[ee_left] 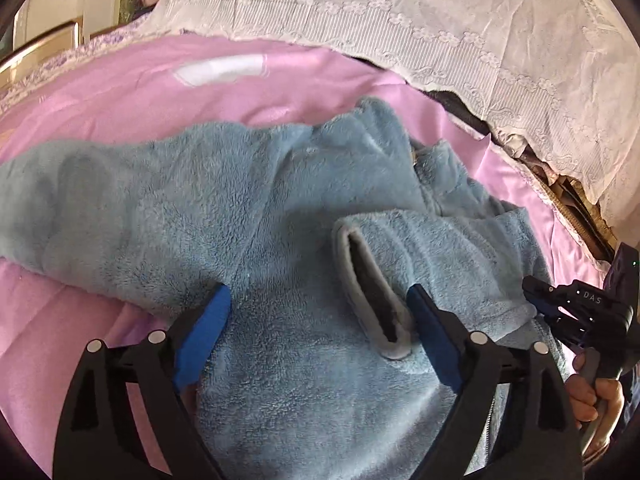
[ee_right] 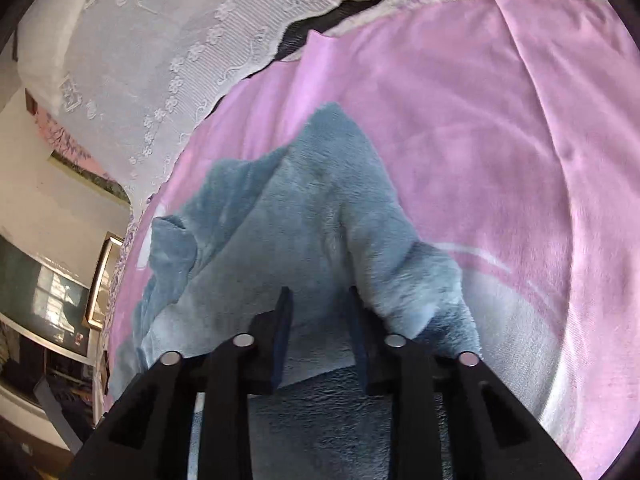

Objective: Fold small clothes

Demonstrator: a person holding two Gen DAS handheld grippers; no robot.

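A light-blue fleece garment (ee_left: pixel 248 208) lies spread on a pink blanket (ee_left: pixel 168 84). A grey-edged pocket opening (ee_left: pixel 376 300) shows on its front. My left gripper (ee_left: pixel 320 300) is open just above the fleece, its blue pads (ee_left: pixel 204 332) to either side of the pocket. My right gripper (ee_right: pixel 318 300) holds a fold of the same garment (ee_right: pixel 312 216) between its narrowly spaced fingers and lifts it off the blanket (ee_right: pixel 500 120). The right gripper also shows in the left wrist view (ee_left: pixel 532 288) at the garment's right edge, with the hand that holds it.
A white lace cover (ee_left: pixel 460 40) lies over something behind the blanket, also in the right wrist view (ee_right: pixel 160 48). Dark clutter (ee_left: pixel 568 200) sits in the gap at the right. A picture frame (ee_right: pixel 100 280) and furniture stand at the far left.
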